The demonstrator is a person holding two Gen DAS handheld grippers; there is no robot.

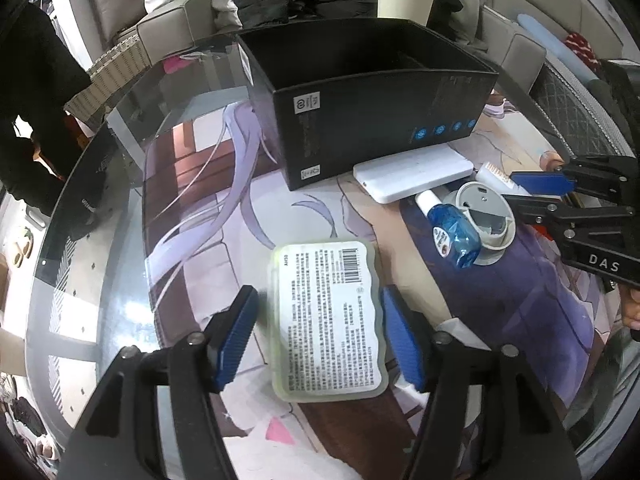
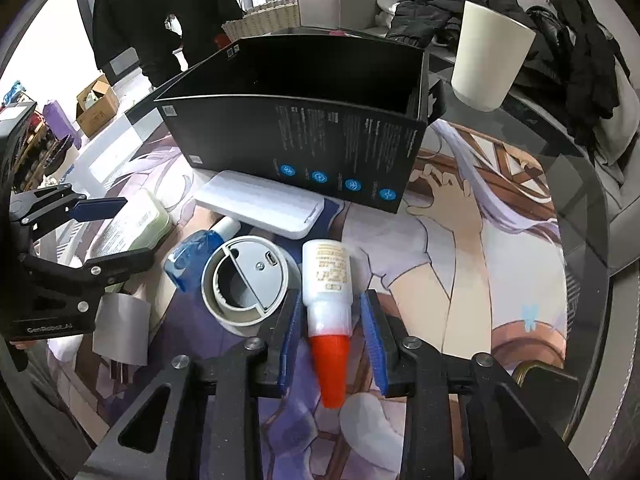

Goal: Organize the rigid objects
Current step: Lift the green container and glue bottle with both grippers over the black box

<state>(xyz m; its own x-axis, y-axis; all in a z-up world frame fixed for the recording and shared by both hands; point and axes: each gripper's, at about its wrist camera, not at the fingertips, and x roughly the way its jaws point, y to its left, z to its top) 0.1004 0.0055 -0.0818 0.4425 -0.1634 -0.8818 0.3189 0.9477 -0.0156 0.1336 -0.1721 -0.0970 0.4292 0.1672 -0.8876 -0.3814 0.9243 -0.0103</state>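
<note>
The box [image 1: 372,92] is black, with a row of small blue round badges and faint grey print along one side; the flat case [image 1: 414,174] beside it is plain white; the soft rectangular pack [image 1: 328,320] is pale green, its white label covered in black print and a barcode; the little bottle [image 1: 456,236] is clear blue with a white cap; the round holder [image 2: 246,280] is light grey; the glue bottle [image 2: 326,280] is white with gold lettering and an orange-red tip; the cup [image 2: 490,64] is cream; the table mat [image 1: 208,208] shows an anime drawing in purples, browns and pale lilac hair; both the left gripper [image 1: 320,336] and right gripper [image 2: 330,336] are black with blue ribbed pads.
</note>
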